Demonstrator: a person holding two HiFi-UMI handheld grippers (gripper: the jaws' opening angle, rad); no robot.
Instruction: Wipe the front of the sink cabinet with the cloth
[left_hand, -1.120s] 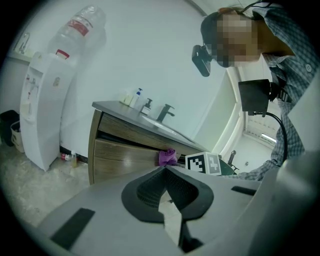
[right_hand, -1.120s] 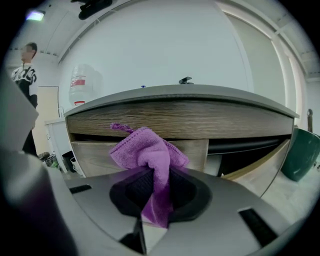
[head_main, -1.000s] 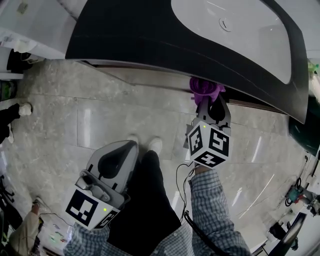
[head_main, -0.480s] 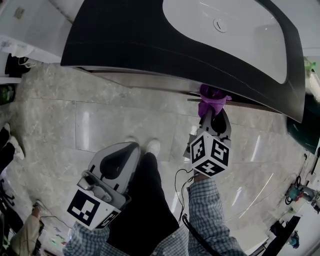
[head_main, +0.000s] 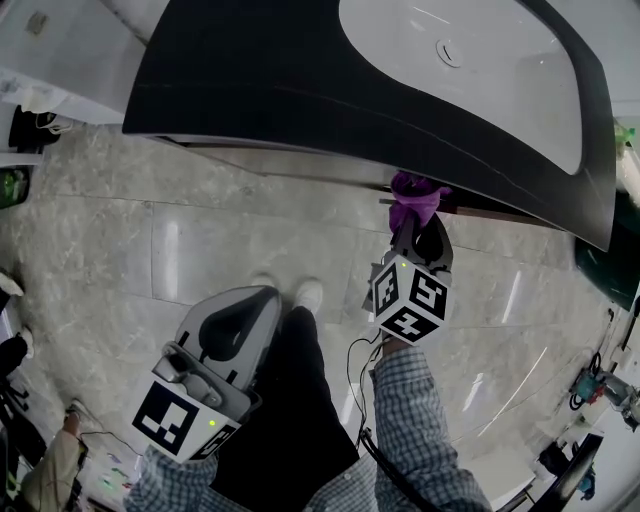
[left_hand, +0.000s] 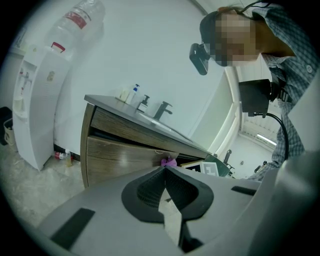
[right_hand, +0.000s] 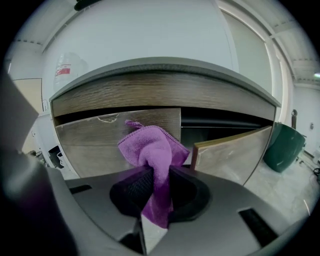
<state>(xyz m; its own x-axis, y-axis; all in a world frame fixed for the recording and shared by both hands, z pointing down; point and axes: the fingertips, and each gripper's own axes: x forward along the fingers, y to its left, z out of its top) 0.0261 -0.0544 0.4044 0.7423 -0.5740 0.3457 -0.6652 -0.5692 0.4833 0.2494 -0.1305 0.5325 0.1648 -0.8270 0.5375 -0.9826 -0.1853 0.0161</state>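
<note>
My right gripper (head_main: 414, 212) (right_hand: 156, 172) is shut on a purple cloth (head_main: 414, 197) (right_hand: 152, 147), bunched above the jaws. The cloth is up against the wooden front of the sink cabinet (right_hand: 120, 137), at the inner edge of its left door, under the dark countertop (head_main: 270, 80). The cabinet's right door (right_hand: 232, 155) stands ajar, with a dark gap beside it. My left gripper (head_main: 240, 315) (left_hand: 164, 172) hangs low near my legs, shut with nothing in it. From the left gripper view the cabinet (left_hand: 120, 152) and the cloth (left_hand: 168, 161) show at a distance.
A white basin (head_main: 470, 60) sits in the countertop, with a tap (left_hand: 162, 107) and small bottles (left_hand: 131, 94) behind it. A water dispenser (left_hand: 37, 95) stands left of the cabinet. A green bin (right_hand: 283, 145) stands to the right. Cables lie on the marble floor (head_main: 150, 250).
My right gripper with the cloth has slid a little left along the cabinet front since half a second ago, after moving right before that. The left gripper has stayed put.
</note>
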